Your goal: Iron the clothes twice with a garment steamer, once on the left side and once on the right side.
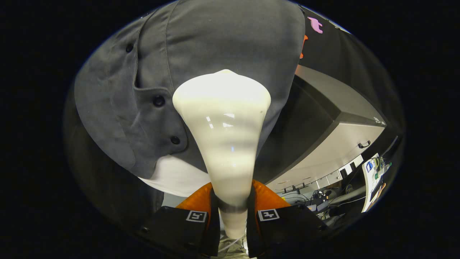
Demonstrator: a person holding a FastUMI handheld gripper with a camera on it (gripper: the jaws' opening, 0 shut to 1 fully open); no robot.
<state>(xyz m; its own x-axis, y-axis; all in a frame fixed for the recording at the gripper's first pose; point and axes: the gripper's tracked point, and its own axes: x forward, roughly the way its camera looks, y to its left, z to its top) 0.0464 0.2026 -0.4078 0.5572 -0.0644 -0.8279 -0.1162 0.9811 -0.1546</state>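
A cream-white garment steamer (pixel 224 133) stands between my two fingers, its narrow handle clamped by both and its wide head flaring out ahead. My gripper (pixel 233 201) is shut on that handle. The steamer's head presses against a dark grey buttoned shirt (pixel 201 50) that hangs just beyond it. The head lies to the right of the shirt's button row (pixel 158 101). A white lining or undershirt (pixel 176 176) shows below the shirt's hem, to the left of the handle.
To the right of the shirt stands a grey cabinet (pixel 345 144) with a dark handle. Below it lies a cluttered area of cables and equipment (pixel 323 201). The booth's black cloth wall (pixel 345 54) hangs behind the cabinet.
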